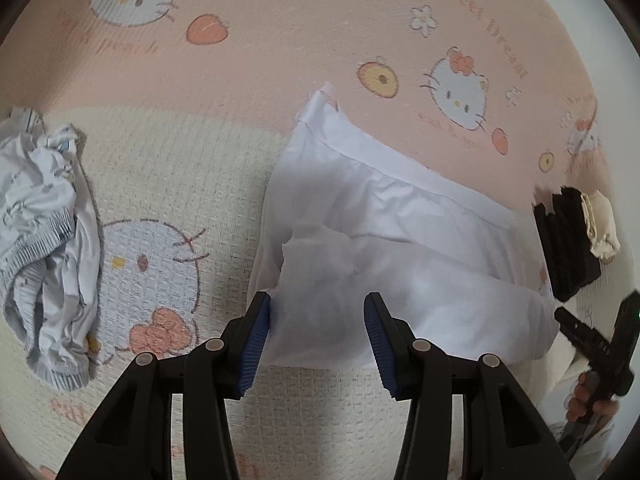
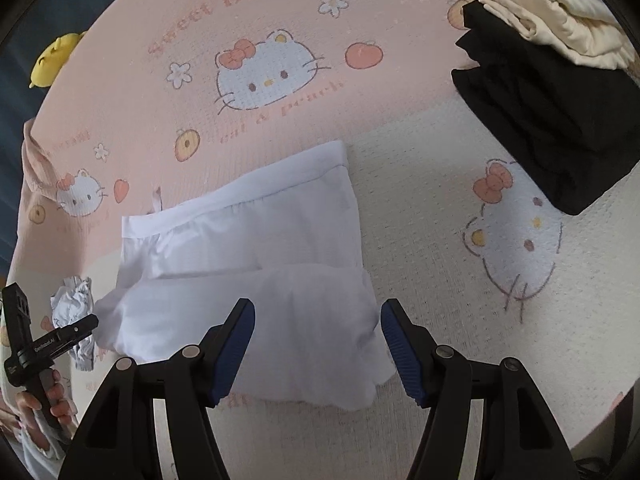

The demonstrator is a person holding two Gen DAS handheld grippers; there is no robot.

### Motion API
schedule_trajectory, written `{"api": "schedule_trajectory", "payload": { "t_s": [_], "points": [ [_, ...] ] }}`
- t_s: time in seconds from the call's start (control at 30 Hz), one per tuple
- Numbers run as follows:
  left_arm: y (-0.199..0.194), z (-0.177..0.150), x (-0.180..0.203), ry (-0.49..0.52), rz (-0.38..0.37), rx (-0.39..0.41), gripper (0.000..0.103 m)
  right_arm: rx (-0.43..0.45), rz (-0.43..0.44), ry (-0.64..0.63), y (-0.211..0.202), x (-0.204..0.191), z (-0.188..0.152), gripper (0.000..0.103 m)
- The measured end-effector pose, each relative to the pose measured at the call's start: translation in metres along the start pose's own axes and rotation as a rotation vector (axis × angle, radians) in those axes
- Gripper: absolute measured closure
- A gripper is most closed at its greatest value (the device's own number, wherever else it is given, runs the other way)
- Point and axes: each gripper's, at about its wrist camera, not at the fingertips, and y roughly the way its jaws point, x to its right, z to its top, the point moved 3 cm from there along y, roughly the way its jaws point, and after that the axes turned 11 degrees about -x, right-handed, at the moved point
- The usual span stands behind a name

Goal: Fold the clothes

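White garment (image 2: pixel 256 248) on a pink-and-cream blanket (image 2: pixel 420 184) printed with cats, peaches and flowers; black stack (image 2: pixel 552 128) topped cream (image 2: pixel 560 28); pale patterned crumple (image 1: pixel 44 216); yellow toy (image 2: pixel 52 60).

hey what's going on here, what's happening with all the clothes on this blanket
A person is folding laundry on a cartoon-cat blanket, holding a gripper in each hand. A white garment lies partly folded in the middle. The left gripper and the right gripper both hover over its near edge with jaws apart, gripping nothing. Folded black clothes with a cream piece on top sit to one side, and a crumpled patterned garment waits on the other.
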Motion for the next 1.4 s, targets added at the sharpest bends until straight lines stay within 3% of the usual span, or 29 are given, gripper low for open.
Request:
{"api": "schedule_trajectory", "payload": {
  "t_s": [0.17, 0.33, 0.53, 0.73, 0.93, 1.13, 1.17, 1.2, 1.23, 1.4],
  "points": [
    [0.001, 0.0, -0.004, -0.089, -0.031, 0.005, 0.058, 0.084, 0.133, 0.133, 0.004, 0.024, -0.008, 0.038],
    [-0.004, 0.003, -0.004, -0.17, -0.04, 0.041, 0.058, 0.047, 0.183, 0.206, 0.015, 0.035, -0.006, 0.038],
    [-0.016, 0.007, 0.007, -0.157, -0.013, 0.072, 0.058, 0.061, 0.175, 0.159, 0.009, 0.031, -0.007, 0.038],
    [-0.017, 0.001, 0.001, -0.174, 0.007, 0.047, 0.058, 0.113, 0.045, 0.015, -0.004, 0.016, -0.017, 0.038],
    [-0.02, 0.001, -0.003, -0.215, -0.028, 0.043, 0.058, 0.133, 0.087, 0.018, -0.013, 0.018, -0.02, 0.038],
    [-0.011, 0.003, 0.008, -0.124, 0.061, 0.035, 0.059, 0.142, 0.109, 0.084, -0.009, 0.033, -0.013, 0.039],
    [-0.011, 0.002, 0.009, -0.112, 0.057, 0.038, 0.059, 0.143, 0.121, 0.1, -0.008, 0.036, -0.012, 0.046],
    [-0.01, 0.001, 0.011, -0.105, 0.048, 0.05, 0.059, 0.14, 0.129, 0.107, -0.005, 0.037, -0.011, 0.062],
    [-0.008, 0.002, 0.012, -0.106, 0.034, 0.055, 0.059, 0.135, 0.135, 0.11, -0.002, 0.038, -0.01, 0.067],
    [0.0, 0.009, 0.018, -0.105, -0.023, 0.062, 0.059, 0.103, 0.13, 0.114, 0.014, 0.038, -0.006, 0.068]
  ]
}}
